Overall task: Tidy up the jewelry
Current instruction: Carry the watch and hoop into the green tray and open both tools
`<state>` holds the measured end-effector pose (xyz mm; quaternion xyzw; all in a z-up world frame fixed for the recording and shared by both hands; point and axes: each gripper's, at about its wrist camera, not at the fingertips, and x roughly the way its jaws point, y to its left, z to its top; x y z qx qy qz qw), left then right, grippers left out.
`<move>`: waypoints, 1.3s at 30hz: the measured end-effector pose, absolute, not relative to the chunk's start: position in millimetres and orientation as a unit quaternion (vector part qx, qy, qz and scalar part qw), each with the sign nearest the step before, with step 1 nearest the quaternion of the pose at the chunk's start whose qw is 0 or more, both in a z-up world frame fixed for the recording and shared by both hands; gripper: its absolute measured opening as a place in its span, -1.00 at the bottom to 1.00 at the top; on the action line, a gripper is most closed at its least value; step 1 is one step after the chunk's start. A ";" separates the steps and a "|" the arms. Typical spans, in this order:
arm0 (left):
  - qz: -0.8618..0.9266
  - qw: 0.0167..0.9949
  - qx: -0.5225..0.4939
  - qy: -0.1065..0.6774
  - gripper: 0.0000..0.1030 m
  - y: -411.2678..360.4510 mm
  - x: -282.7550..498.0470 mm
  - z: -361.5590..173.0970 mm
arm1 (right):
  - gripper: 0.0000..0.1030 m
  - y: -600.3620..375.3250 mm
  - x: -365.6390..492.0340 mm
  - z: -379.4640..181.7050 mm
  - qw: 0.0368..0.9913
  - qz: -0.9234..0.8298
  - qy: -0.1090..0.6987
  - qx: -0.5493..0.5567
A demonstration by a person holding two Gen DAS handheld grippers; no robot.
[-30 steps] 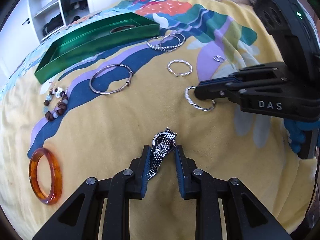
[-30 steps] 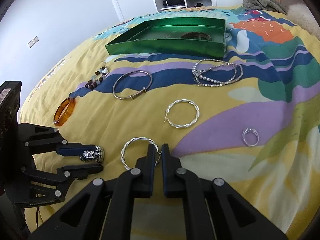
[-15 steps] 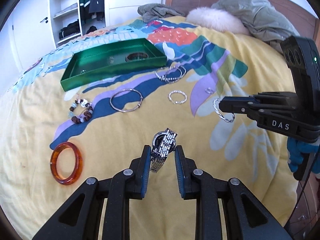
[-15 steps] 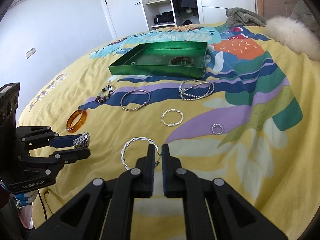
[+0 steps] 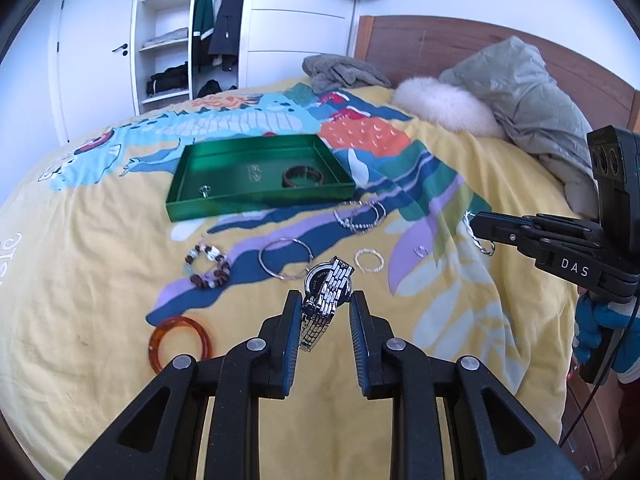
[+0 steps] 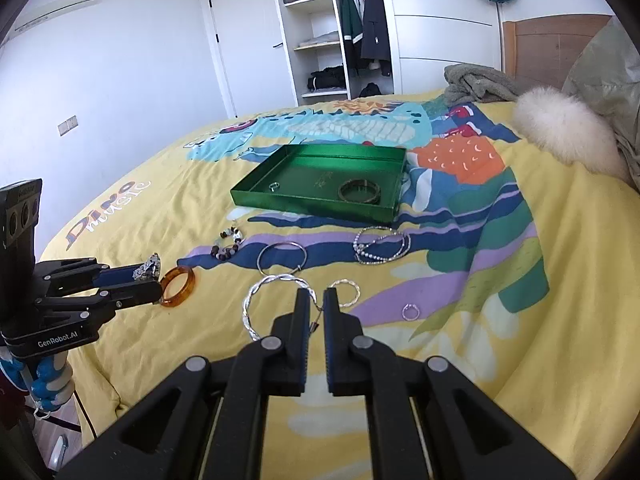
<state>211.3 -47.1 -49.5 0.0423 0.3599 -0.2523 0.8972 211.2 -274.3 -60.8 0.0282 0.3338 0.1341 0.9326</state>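
Observation:
My left gripper point(image 5: 325, 300) is shut on a silver link watch point(image 5: 327, 292), held up above the yellow bedspread; in the right wrist view the same gripper point(image 6: 150, 276) shows at the left. My right gripper point(image 6: 316, 300) is shut on a twisted silver hoop point(image 6: 264, 300), which hangs off its left side; in the left wrist view that hoop point(image 5: 478, 240) dangles at the fingertips. A green tray point(image 5: 256, 200) lies further back on the bed with a dark bangle point(image 5: 302, 176) and a small ring point(image 5: 205, 190) inside.
Loose on the bedspread are an amber bangle point(image 5: 180, 340), a beaded bracelet point(image 5: 208, 264), a plain silver bangle point(image 5: 285, 263), a small twisted hoop point(image 5: 370, 260), a ring point(image 5: 421, 251) and a pile of silver chains point(image 5: 360, 216). Pillows and clothes lie by the headboard.
Both grippers have risen from the bed with the watch and the twisted hoop in them, and both views have tilted up so the wardrobe and headboard show.

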 end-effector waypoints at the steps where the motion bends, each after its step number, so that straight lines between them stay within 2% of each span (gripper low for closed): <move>1: -0.250 0.899 0.039 0.357 -0.54 -45.1 214.8 -45.7 | -0.89 -274.2 213.8 -56.7 0.934 0.134 0.331 0.027; 10: -0.220 0.914 0.033 0.338 -0.54 -40.5 278.5 -14.2 | -0.89 -267.7 270.5 -11.7 0.946 0.124 0.299 0.013; 19: -0.178 0.915 0.028 0.360 -0.54 -54.1 401.9 -24.9 | -0.89 -265.2 401.0 -7.7 0.951 0.097 0.294 0.026; 23: -0.157 0.911 0.034 0.380 -0.54 -66.0 460.9 -44.7 | -0.89 -264.5 470.6 -28.1 0.948 0.081 0.307 0.029; 30: -0.130 0.898 0.043 0.419 -0.54 -80.4 537.5 -91.8 | -0.89 -273.0 559.5 -99.8 0.928 0.059 0.368 0.028; 39: -0.110 0.882 0.071 0.453 -0.54 -101.6 561.0 -135.7 | -0.89 -275.6 597.8 -149.7 0.899 0.048 0.436 0.004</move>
